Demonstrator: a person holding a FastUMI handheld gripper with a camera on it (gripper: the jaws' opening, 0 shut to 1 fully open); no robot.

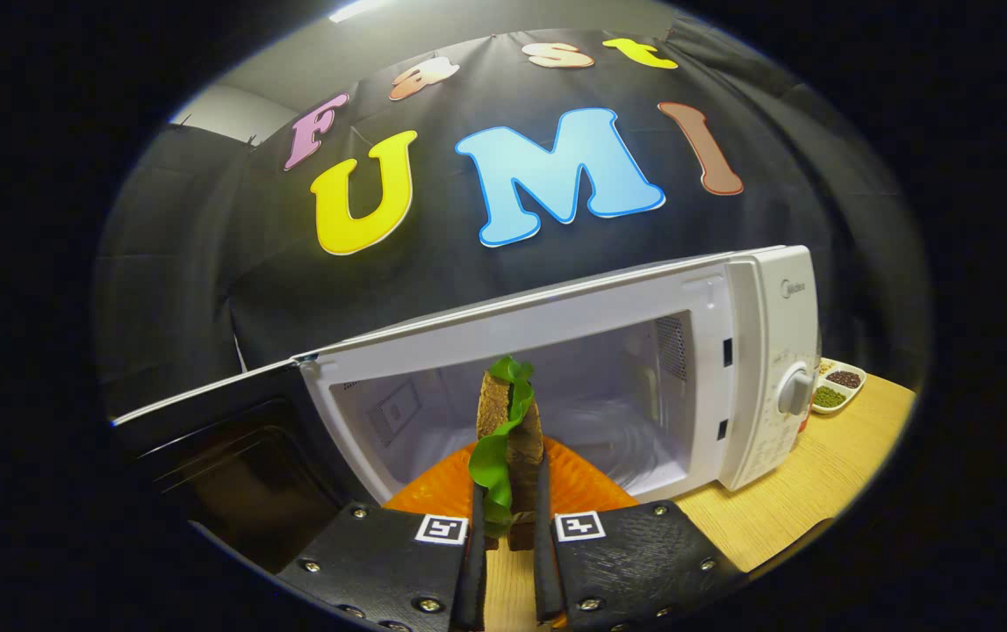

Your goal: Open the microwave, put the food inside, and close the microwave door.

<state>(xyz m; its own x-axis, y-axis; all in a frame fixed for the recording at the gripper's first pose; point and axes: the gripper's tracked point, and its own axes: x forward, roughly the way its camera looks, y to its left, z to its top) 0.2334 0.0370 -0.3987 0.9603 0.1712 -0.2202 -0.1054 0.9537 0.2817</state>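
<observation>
The jaws are closed narrow on the sandwich [510,439]; I see both fingers [473,544] pressing its sides, so the gripper [507,549] holds it upright, bread slices on edge with a green lettuce leaf trailing down the near face. The sandwich sits between the fingers and rises just ahead of them, in line with the cavity of the microwave [573,386]. The microwave door [222,439] stands swung open to the left. An orange plate [591,491] lies on the table [802,474] just in front of the cavity opening, below the sandwich. A small dish of seeds [838,386] rests beyond the control panel, well apart from my path.

Step in hand, as I judge it: insertion of the food. Procedure: I keep the grip steady, advance straight through the centre of the opening, hold clear of the top frame and the open door, lower until the sandwich bears on the cavity floor, then release. The tall, narrow sandwich may topple on release; I would open slowly.
</observation>
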